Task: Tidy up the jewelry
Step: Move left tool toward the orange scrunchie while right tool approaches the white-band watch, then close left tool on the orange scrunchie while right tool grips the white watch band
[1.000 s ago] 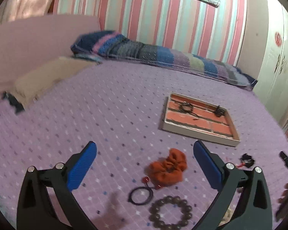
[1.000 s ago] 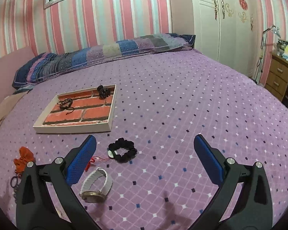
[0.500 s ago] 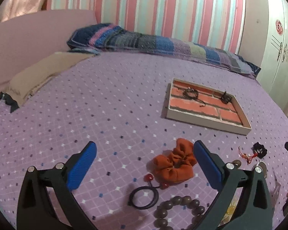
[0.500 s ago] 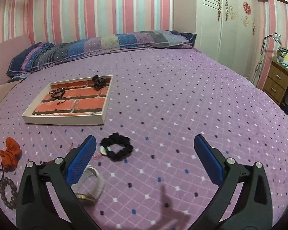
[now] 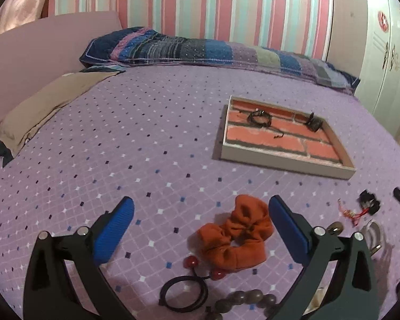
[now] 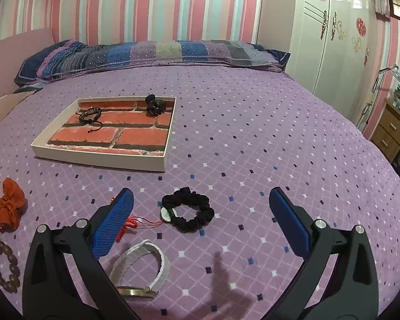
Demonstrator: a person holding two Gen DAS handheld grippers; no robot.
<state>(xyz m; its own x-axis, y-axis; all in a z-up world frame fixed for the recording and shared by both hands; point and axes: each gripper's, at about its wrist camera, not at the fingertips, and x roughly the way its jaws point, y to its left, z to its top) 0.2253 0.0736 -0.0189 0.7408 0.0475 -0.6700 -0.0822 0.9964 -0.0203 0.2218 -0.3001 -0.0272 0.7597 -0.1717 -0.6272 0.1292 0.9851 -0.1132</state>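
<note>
A shallow white tray with a brick-pattern floor lies on the purple bed and holds a black cord bracelet and a black hair tie; the tray also shows in the left wrist view. My left gripper is open and empty, low over an orange scrunchie, a black elastic with red beads and a brown bead bracelet. My right gripper is open and empty over a black scrunchie, a red-cord charm and a white-strap watch.
A striped bolster pillow lies along the far edge of the bed by the striped wall. A tan cushion lies at the left. A white wardrobe and a wooden drawer unit stand to the right of the bed.
Both grippers have dropped lower and moved closer to the loose items. The jewelry looks larger and higher in both views. Both jaws stay open.
</note>
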